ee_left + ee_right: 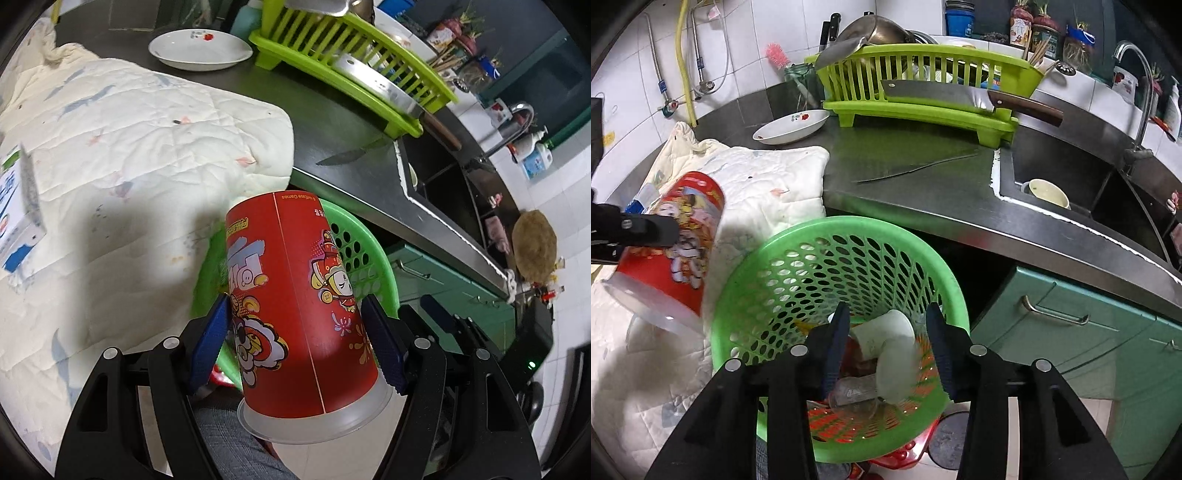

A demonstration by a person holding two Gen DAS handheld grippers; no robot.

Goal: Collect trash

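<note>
A red printed cup (295, 295) is sitting tilted at the lower centre of the left wrist view, rim toward the camera, and the left hand-held gripper (297, 343) is clamping it between its blue pads. In the right wrist view the same cup (676, 243) is hanging at the left edge, just beside the green basket (798, 236). The right hand-held gripper (888, 350) is hovering wide open and holding nothing above the basket, where a white cup (886, 336) is lying among other trash. A quilted cloth (768, 181) is covering the tabletop (923, 188) behind.
</note>
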